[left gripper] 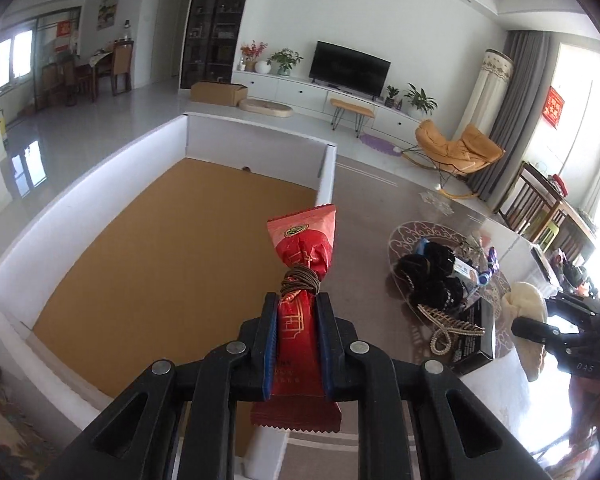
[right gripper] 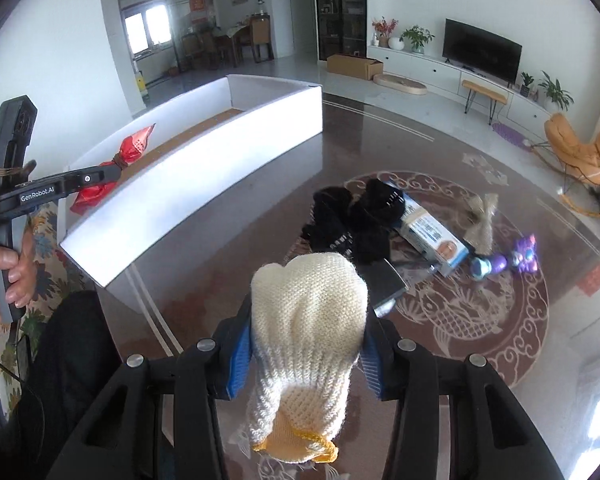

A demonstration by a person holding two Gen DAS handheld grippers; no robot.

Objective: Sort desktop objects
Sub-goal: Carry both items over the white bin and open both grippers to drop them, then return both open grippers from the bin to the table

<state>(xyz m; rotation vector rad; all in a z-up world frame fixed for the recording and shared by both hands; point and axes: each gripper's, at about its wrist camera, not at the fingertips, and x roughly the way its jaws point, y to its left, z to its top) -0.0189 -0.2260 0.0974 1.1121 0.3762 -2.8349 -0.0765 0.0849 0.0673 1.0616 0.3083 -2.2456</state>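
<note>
Left wrist view: left gripper (left gripper: 296, 316) is clamped tight on a red snack packet (left gripper: 300, 280) with a cord round its middle, held over the edge of the white box (left gripper: 80, 196). Right gripper (right gripper: 306, 320) squeezes a cream knit glove (right gripper: 308, 316) above the glass table (right gripper: 380, 148); farther off sit black yarn (right gripper: 352, 216) and a blue carton (right gripper: 432, 232).

A dark television (left gripper: 350, 67) stands near an orange lounge chair (left gripper: 458, 148).

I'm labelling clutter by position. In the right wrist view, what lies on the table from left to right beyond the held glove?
White box → black knit items → blue and white carton → beige bow → purple toy.
</note>
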